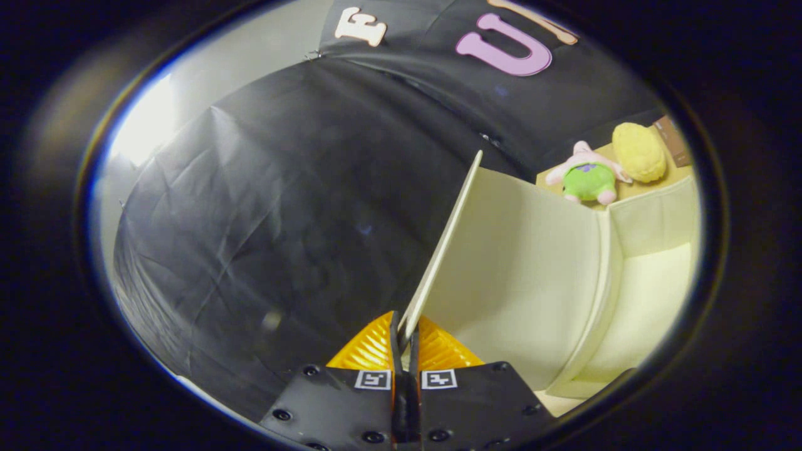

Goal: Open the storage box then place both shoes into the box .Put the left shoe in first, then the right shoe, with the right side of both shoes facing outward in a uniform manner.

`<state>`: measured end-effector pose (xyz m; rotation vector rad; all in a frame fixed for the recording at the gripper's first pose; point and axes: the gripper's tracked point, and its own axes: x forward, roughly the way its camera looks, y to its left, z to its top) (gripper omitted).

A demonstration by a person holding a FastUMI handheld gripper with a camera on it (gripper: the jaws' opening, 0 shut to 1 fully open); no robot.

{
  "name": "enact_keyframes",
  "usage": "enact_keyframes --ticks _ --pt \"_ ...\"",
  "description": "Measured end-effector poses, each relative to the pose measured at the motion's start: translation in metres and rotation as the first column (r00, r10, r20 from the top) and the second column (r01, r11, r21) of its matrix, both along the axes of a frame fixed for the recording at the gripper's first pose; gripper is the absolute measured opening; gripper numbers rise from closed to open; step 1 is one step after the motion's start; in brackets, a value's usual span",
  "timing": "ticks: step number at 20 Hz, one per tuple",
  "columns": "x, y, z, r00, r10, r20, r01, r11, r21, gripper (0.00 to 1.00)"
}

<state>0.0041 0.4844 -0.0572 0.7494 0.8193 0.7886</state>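
Storage box of cream fabric: we are pinching its stiff cream lid between the gripper fingers, lifting steadily so it cannot slip.

lid edge between the tongs; box beyond, toys behind it.

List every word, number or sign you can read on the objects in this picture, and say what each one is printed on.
No readable words or numbers on the objects.
Hand-held gripper, shut on the storage box lid: two square black-and-white marker tags, patterns, not text.
Plush toys behind the storage box: no print visible.
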Motion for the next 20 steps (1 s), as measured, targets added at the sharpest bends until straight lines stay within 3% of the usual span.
enact_keyframes --ticks 5,9,16,20 --pt "-0.010 0.038 -0.039 0.995 0.079 0.061 -0.070 0.988 -0.140 0.15" --pt "-0.012 0.045 -0.057 0.977 0.153 0.151 -0.113 0.962 -0.247 0.45" --pt "0.000 -0.040 -0.011 0.899 0.132 0.417 0.018 0.942 -0.336 0.99" --pt "0.006 -0.123 0.002 0.855 0.103 0.509 0.126 0.909 -0.397 0.99"
